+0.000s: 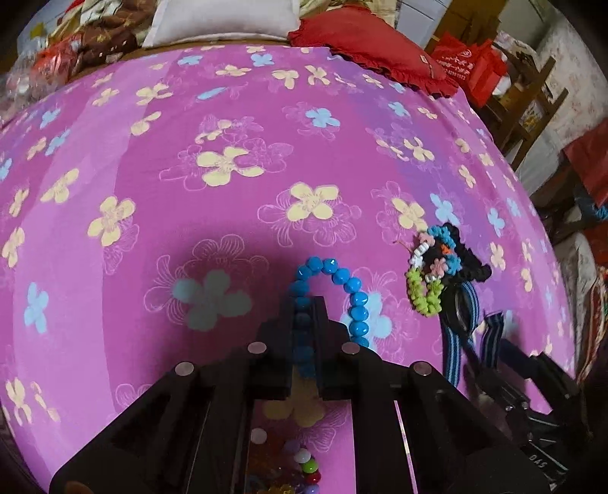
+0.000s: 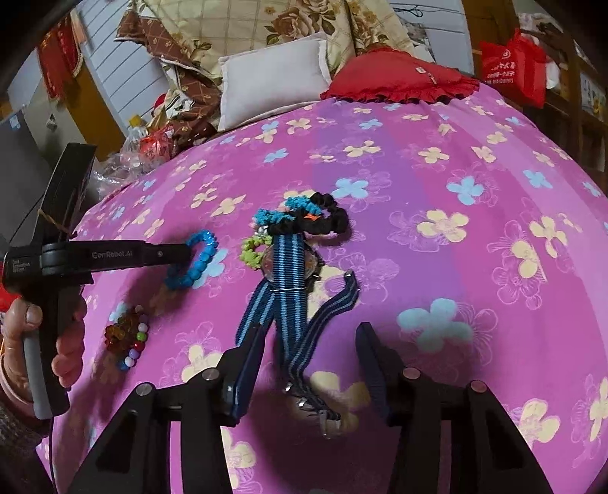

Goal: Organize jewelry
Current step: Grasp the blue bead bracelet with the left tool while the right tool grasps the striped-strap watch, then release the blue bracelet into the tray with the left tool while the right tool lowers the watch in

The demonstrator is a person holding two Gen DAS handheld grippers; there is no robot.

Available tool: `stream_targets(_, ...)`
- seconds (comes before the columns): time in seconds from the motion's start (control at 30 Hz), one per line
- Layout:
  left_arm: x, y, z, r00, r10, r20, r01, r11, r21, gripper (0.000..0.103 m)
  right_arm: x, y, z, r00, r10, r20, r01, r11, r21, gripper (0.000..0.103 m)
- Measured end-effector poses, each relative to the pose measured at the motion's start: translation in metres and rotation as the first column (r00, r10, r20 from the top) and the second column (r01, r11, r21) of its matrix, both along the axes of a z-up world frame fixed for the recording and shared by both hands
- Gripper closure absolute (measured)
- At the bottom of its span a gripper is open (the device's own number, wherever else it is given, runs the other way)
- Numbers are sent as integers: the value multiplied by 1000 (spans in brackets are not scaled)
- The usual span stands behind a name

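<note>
My left gripper [image 1: 306, 304] is shut on a blue bead bracelet [image 1: 342, 281] and holds it just above the pink flowered bedsheet [image 1: 190, 152]; it also shows in the right wrist view [image 2: 197, 258]. My right gripper [image 2: 309, 334] is open, its fingers on either side of the blue striped strap of a watch [image 2: 290, 262]. A black scrunchie [image 2: 323, 220] with blue, green and pink crochet hair ties [image 1: 429, 266] lies just beyond the watch. A multicoloured bead bracelet [image 2: 129, 338] lies at the left, under the left gripper.
A white pillow [image 2: 273, 79] and a red cushion [image 2: 399, 79] lie at the far end of the bed. Folded quilts [image 2: 228, 34] are piled behind them. Red bags [image 2: 509, 68] and wooden furniture stand at the right.
</note>
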State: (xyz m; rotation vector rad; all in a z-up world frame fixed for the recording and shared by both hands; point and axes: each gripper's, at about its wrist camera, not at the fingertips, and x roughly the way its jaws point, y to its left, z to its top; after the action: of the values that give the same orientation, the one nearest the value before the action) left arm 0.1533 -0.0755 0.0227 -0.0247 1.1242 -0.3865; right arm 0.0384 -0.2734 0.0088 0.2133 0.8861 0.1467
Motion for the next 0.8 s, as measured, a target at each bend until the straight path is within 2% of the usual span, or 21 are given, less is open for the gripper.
stream_targets(0.07,-2,-4,0,1000,4,20,-4,1000,24,94,0,6,-1,1000,1,10,-1,999,-41,55)
stream_targets(0.13,-3,-8,-1,999,8,33,-9,1000,30,85,0,12,-1,1000,-1,22,2,997,-80,55)
stream_targets(0.2,-7,-19,-1,998,-10,56,8,999,44,66,1,14,-3,999,-11,35,15,994,-107,55)
stream_targets(0.27,-11,-30,-2,996,-12,85,3,994,107,65,2,14,-3,999,-22,34,25,993,-117,57)
stream_targets(0.33,-17,-43,-3,993,-35,114,13,982,187,69,2,15,-3,999,-37,31,41,989,-141,70)
stream_targets(0.37,-18,-44,-3,993,-45,105,25,984,179,92,3,14,-2,999,-33,21,36,990,-135,87)
stream_targets(0.4,-18,-44,-3,996,-47,80,33,987,160,96,3,13,-2,999,-32,11,33,992,-118,96)
stream_targets(0.43,-20,-44,-1,998,-40,56,31,987,156,96,4,9,-1,999,-34,-4,33,996,-84,96)
stream_targets(0.53,-31,-38,11,996,-38,79,26,989,145,96,3,-2,4,999,-30,-22,30,999,23,99)
stream_targets(0.67,-50,-15,41,996,-13,84,10,999,37,96,-4,-18,25,999,-43,6,41,983,180,99)
stream_targets(0.8,-81,8,75,992,-11,125,16,999,-41,96,-16,-21,46,998,-46,43,34,967,253,99)
